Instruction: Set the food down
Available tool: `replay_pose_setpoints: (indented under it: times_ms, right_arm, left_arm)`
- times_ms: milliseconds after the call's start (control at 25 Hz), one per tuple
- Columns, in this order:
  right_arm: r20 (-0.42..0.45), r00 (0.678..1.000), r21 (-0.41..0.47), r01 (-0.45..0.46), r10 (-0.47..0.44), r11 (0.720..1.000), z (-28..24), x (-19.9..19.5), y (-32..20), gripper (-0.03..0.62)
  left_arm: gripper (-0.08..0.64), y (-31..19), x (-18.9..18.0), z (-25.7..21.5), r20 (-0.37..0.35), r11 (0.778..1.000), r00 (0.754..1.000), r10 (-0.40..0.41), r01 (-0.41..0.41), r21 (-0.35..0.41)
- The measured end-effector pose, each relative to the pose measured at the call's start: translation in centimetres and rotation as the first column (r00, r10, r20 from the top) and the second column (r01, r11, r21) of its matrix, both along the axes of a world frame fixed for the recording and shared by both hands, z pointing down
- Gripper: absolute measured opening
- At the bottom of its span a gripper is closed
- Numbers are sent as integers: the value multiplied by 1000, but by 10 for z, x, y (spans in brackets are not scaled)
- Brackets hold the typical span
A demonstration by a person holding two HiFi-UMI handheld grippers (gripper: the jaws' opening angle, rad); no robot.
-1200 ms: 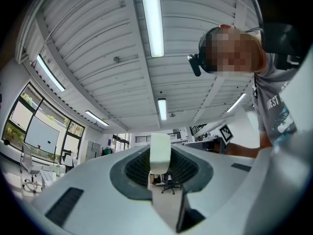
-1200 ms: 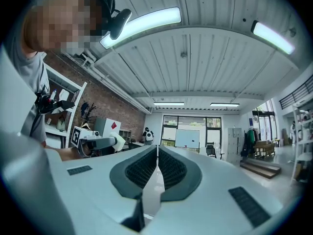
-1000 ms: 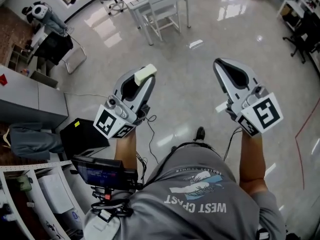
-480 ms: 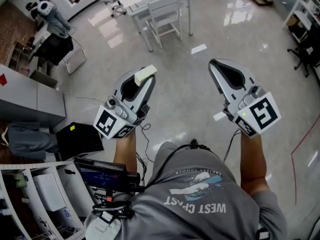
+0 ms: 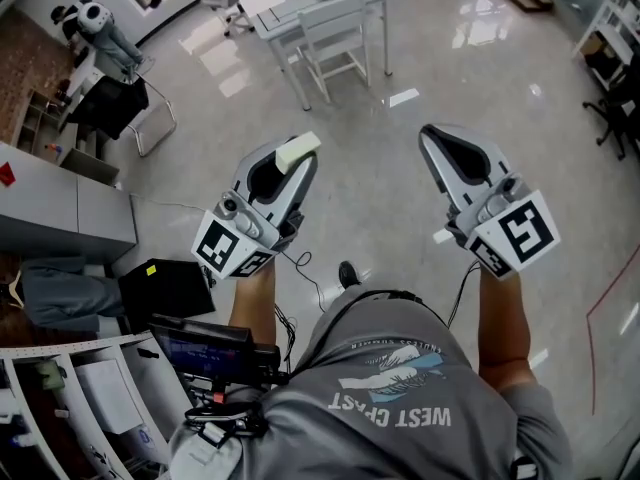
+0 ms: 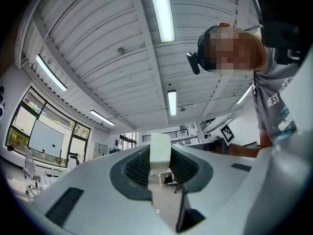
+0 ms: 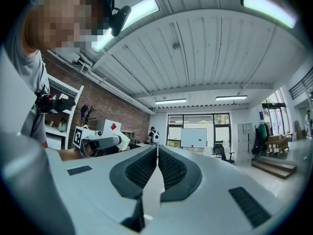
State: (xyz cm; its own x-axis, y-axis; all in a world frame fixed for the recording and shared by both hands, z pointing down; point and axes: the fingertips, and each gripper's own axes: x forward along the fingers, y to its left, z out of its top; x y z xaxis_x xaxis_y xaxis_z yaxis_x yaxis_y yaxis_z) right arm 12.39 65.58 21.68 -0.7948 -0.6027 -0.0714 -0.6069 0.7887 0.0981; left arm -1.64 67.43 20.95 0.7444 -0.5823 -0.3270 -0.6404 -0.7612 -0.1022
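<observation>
The food is a pale, cream-coloured block (image 5: 298,150) pinched at the tips of my left gripper (image 5: 292,164), which is shut on it and held at waist height above the floor. In the left gripper view the block (image 6: 160,153) stands upright between the two grey pads. My right gripper (image 5: 429,135) is held level with it on the right. Its jaws are shut with nothing between them, as the right gripper view (image 7: 157,148) shows. The left gripper (image 7: 100,141) also appears in that view at the left.
A white table with white chairs (image 5: 322,3) stands ahead on the glossy floor. A grey cabinet (image 5: 62,206), a black box (image 5: 165,290) and a white shelf (image 5: 70,393) are at the left. A black office chair (image 5: 612,78) is at the far right.
Both grippers keep their pose and the block stays gripped. The floor and table shift slightly in view, and the person's shoe has moved as they step.
</observation>
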Motion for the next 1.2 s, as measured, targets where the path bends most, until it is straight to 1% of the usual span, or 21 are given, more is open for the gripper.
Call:
replay_pose_setpoints:
  times_ms: [320,480,600,760,880,1000,1200]
  right_arm:
    - [-3,1000,-11,-30,30,999,2,-34,-66,9]
    - [-1,999,-5,-53,53,999,-2,-52,-89,9]
    - [0,997,3,-73,73,997,-10,-59,-100,9]
    - [-12,995,7,-98,98,995,-5,-61,-119,9]
    - [-11,995,6,-99,99,995,0,-61,-140,9]
    - [-17,996,6,-83,83,997,3,-61,-161,9]
    - [-7,998,-13,-58,57,998,8,-43,-202,8]
  left_arm:
    - [104,-72,-31,1,-6,999,999,36,-36,-10]
    - [104,-98,-48,0,-18,998,998,66,-66,-13]
    - [103,-115,-51,-4,-18,996,996,92,-92,-7]
    - [104,-137,-47,3,-23,992,992,126,-127,-15]
    - [104,-157,-50,9,-19,993,993,117,-118,-16]
    - [104,-177,-50,11,-35,995,995,95,-96,-25]
    - [104,-214,-31,11,-34,997,997,70,-71,-33]
